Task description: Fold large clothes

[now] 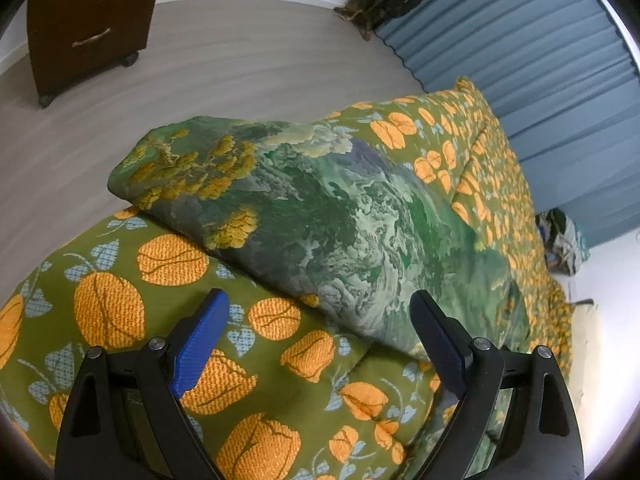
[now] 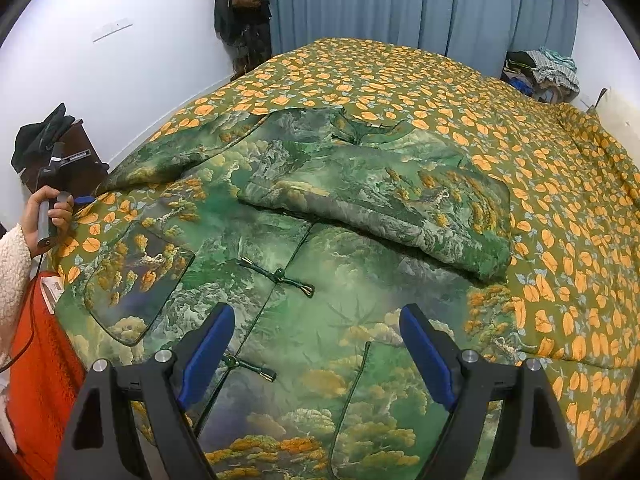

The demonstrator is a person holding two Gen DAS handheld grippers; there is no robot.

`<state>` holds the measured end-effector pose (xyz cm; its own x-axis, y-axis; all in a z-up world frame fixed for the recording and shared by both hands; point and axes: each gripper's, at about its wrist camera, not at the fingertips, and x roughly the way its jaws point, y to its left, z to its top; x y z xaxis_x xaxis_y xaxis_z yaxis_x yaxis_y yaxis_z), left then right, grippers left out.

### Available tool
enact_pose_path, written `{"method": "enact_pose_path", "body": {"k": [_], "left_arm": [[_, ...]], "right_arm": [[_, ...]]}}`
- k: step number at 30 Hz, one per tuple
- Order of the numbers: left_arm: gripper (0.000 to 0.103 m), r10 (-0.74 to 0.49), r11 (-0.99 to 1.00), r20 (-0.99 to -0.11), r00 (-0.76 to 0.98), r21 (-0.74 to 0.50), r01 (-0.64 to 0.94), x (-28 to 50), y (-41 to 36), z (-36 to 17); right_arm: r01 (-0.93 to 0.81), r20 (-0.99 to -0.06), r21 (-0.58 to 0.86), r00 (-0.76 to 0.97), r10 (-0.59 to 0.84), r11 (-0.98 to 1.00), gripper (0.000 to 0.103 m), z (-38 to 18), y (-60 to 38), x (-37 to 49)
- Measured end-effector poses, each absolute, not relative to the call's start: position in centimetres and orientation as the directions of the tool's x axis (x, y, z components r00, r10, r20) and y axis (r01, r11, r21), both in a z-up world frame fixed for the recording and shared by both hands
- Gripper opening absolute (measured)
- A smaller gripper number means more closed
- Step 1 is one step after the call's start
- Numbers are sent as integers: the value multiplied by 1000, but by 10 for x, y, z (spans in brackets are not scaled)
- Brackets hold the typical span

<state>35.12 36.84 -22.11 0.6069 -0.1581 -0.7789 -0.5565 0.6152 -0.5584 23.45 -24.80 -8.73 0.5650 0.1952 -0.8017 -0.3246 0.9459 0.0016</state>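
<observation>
The jacket [image 2: 320, 264] lies on the bedspread [image 2: 560, 200], one sleeve [image 2: 380, 200] folded across its chest.

Both the left gripper [image 1: 320, 320] and the right gripper [image 2: 316, 328] have black frames, blue ribbed pads [image 1: 200, 344], silver screws; the person wears a cream fleece sleeve [image 2: 12, 280].

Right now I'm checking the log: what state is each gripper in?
Left gripper: open, holding nothing, above the sleeve.
Right gripper: open, holding nothing, over the jacket.
</observation>
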Motion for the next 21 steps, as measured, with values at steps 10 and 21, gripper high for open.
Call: {"method": "enact_pose_path", "body": {"k": [10,21], "left_arm": [[92,-159,635,-789,593,-542,-551,353,366,-221],[86,-182,594,-787,589,-565,-572,372,362,-235]], "right_arm": [[-331,-807,5,555,199,944,86,-91,-243,234],[-331,-809,14,551,206,943,86,-92,-242,234]]}}
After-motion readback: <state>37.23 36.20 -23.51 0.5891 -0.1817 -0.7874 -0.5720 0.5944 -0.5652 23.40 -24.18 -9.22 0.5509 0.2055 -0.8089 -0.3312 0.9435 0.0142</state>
